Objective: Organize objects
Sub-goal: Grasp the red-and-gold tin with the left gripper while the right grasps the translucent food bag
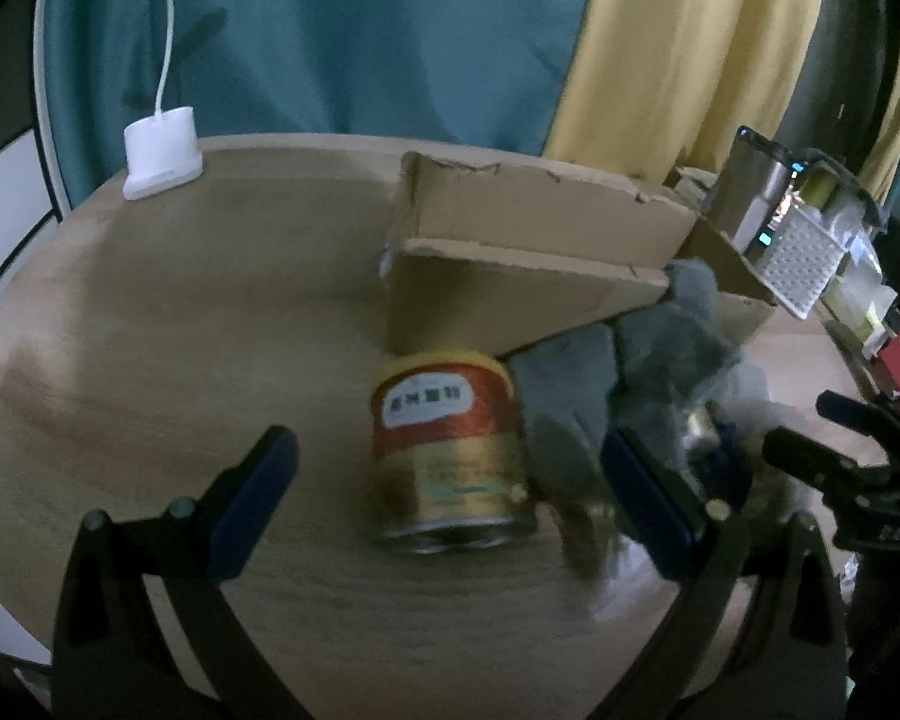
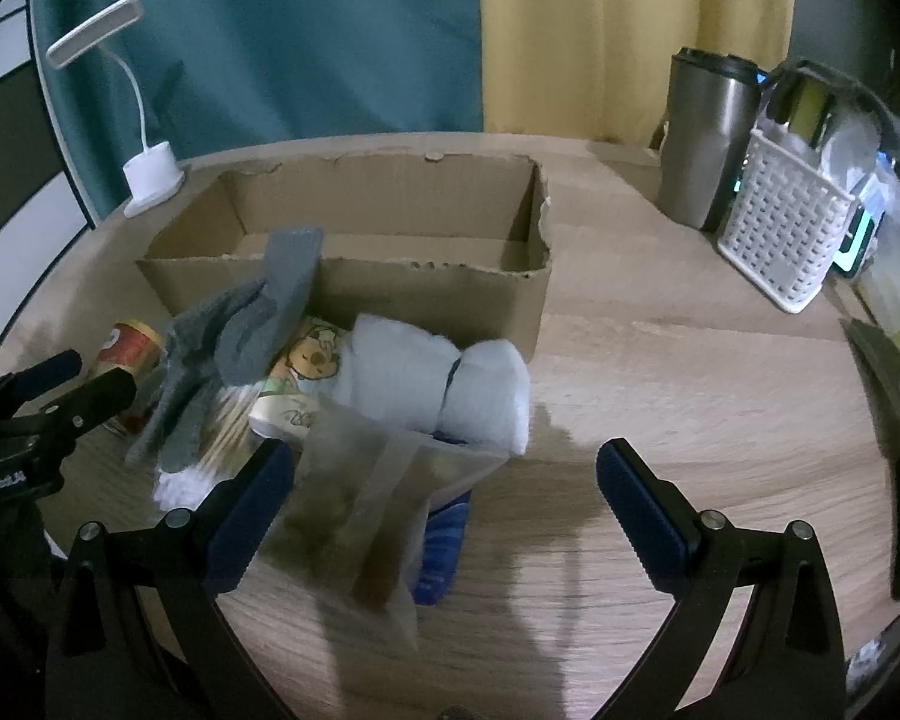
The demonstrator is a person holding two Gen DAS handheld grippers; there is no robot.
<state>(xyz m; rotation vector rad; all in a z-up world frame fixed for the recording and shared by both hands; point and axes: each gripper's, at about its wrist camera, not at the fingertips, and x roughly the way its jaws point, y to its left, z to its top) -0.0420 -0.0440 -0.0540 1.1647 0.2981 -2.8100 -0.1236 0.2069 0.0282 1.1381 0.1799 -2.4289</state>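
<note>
A red and gold can [image 1: 450,450] stands on the wooden table, in front of an open cardboard box [image 1: 528,264]; it also shows in the right wrist view [image 2: 129,348]. My left gripper [image 1: 450,498] is open, its blue pads either side of the can, not touching it. A grey sock [image 1: 648,366] lies right of the can, draped on the box front [image 2: 240,336]. My right gripper [image 2: 438,510] is open over a pile: a clear bag [image 2: 360,510], a white roll [image 2: 438,384], a cartoon-print pack [image 2: 306,360], cotton swabs [image 2: 222,426].
A white desk lamp [image 2: 150,180] stands at the table's back left. A steel tumbler [image 2: 708,138] and a white slotted basket [image 2: 780,228] stand at the back right, with clutter beyond. Curtains hang behind the table. The box [image 2: 354,234] looks empty inside.
</note>
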